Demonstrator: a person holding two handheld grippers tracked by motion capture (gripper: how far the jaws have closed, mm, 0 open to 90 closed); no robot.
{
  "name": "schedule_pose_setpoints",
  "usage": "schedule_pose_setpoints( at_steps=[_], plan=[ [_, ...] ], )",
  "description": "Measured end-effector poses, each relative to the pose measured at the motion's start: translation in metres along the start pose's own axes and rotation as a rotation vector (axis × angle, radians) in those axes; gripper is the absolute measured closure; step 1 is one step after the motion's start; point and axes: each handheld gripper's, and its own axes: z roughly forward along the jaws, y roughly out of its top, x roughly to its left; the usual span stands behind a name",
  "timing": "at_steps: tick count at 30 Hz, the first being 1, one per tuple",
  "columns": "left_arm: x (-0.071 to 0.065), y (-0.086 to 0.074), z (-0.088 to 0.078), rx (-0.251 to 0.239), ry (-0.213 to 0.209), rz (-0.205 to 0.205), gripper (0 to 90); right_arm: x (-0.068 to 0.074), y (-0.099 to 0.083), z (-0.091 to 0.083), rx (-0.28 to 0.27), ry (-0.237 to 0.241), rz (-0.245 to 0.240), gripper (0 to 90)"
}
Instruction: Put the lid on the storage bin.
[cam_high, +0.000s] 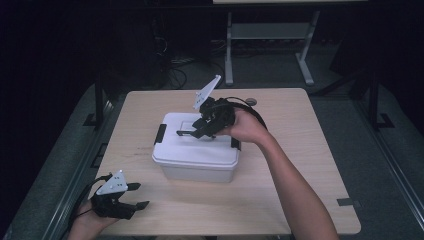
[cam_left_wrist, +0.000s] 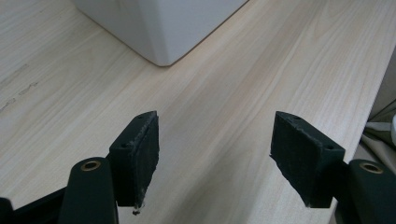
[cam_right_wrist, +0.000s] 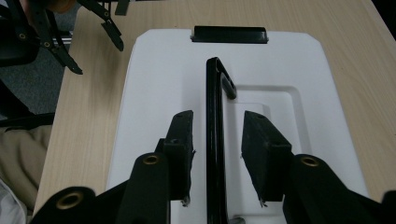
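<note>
Two grippers work here, one idle and one busy. Nearest, at the left front corner of the surface (cam_high: 300, 200), the left gripper (cam_high: 134, 196) rests with its fingers (cam_left_wrist: 137, 154) spread wide around nothing, parked clear of the work. Farther in, the white lidded box (cam_high: 195, 152) sits mid-surface, its long axis running left to right. Over its lid, the right gripper (cam_right_wrist: 217, 149) straddles the raised black handle (cam_right_wrist: 214, 116), which stands on edge along that axis; its fingers stand narrowly apart, not pressing it, likely freeing the handle.
</note>
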Motion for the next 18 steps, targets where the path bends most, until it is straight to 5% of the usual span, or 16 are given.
schedule_pose_setpoints(
  at_steps=[18],
  plan=[
    [0.0011,0.0008,-0.0008,-0.008,-0.002,0.005,32.6,0.0035,-0.0004,-0.0073,0.002,0.008,0.012,57.7]
  ],
)
